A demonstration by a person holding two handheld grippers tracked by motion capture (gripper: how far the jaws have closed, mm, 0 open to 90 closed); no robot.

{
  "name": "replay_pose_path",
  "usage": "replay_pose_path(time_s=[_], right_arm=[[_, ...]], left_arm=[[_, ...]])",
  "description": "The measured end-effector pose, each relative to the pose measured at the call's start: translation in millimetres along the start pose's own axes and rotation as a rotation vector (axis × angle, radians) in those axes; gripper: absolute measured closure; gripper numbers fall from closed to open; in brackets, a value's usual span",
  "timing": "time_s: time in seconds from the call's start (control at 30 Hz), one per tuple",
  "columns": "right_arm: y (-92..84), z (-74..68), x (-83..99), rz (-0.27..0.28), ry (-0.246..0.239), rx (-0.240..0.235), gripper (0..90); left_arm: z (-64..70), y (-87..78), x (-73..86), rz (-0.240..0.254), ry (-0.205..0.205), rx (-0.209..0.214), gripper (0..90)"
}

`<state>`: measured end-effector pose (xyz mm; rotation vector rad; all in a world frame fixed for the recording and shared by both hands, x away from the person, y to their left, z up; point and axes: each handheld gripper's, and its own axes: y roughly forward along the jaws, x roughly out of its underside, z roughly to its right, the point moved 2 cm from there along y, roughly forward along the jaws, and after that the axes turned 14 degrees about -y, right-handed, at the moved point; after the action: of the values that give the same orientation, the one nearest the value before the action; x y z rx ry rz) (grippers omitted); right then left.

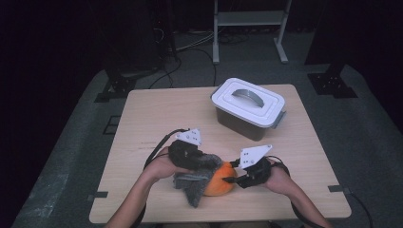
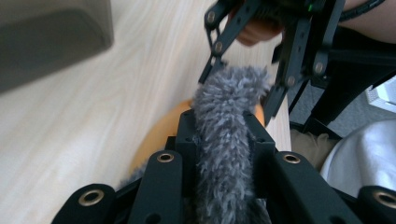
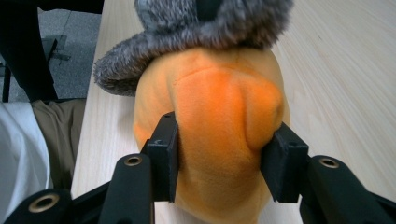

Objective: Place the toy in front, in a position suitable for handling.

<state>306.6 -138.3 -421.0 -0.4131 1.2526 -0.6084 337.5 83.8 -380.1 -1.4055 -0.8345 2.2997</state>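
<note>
The right gripper is squeezing one orange plush toy lying near the table's front edge, and the left gripper is pinching one grey furry cloth draped over it (one lidded box is standing farther back).

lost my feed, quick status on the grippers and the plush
Left gripper shut on grey fur. Right gripper clamped on the orange plush. Plush on the table. Lidded box stands apart behind, nothing in the way.
</note>
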Motion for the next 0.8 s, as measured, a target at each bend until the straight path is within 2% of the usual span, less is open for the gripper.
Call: replay_pose_path(time_s=[0.13, 0.2, 0.33, 0.4, 0.47, 0.53, 0.67, 0.73, 0.8], right_arm=[[-4.4, -4.6, 13.7, 0.031, 0.031, 0.006, 52.8], [-7.3, -4.2, 18.7, 0.029, 0.048, 0.011, 51.8], [-7.8, -1.3, 21.2, -0.003, 0.139, 0.039, 43.0], [-6.3, -2.4, 19.3, -0.026, 0.156, 0.053, 40.3], [-6.3, -2.0, 18.2, -0.041, 0.169, 0.065, 39.9], [-7.4, -0.2, 18.7, -0.054, 0.194, 0.078, 40.0], [-10.6, -0.1, 15.7, -0.009, 0.2, 0.0, 28.9], [-11.4, 1.3, 12.1, -0.004, 0.178, -0.009, 26.7], [-9.8, 3.9, 8.8, 0.011, 0.18, -0.015, 26.0]], left_arm=[[-7.2, -4.6, 7.3, -0.016, -0.03, -0.027, 72.5], [-10.2, -6.2, 11.4, -0.029, -0.041, -0.032, 72.5], [-12.9, -4.7, 23.5, -0.022, -0.065, 0.001, 72.5], [-11.6, -5.3, 28.3, -0.017, -0.075, 0.028, 72.5], [-10.7, -6.2, 34.0, -0.003, -0.091, 0.073, 72.5], [-11.4, -6.6, 38.6, 0.013, -0.103, 0.082, 72.5], [-12.2, -7.9, 40.0, 0.017, -0.102, 0.069, 72.5], [-10.2, -6.4, 37.2, 0.007, -0.088, 0.067, 72.5], [-7.5, -3.7, 33.2, 0.001, -0.072, 0.069, 72.2]])
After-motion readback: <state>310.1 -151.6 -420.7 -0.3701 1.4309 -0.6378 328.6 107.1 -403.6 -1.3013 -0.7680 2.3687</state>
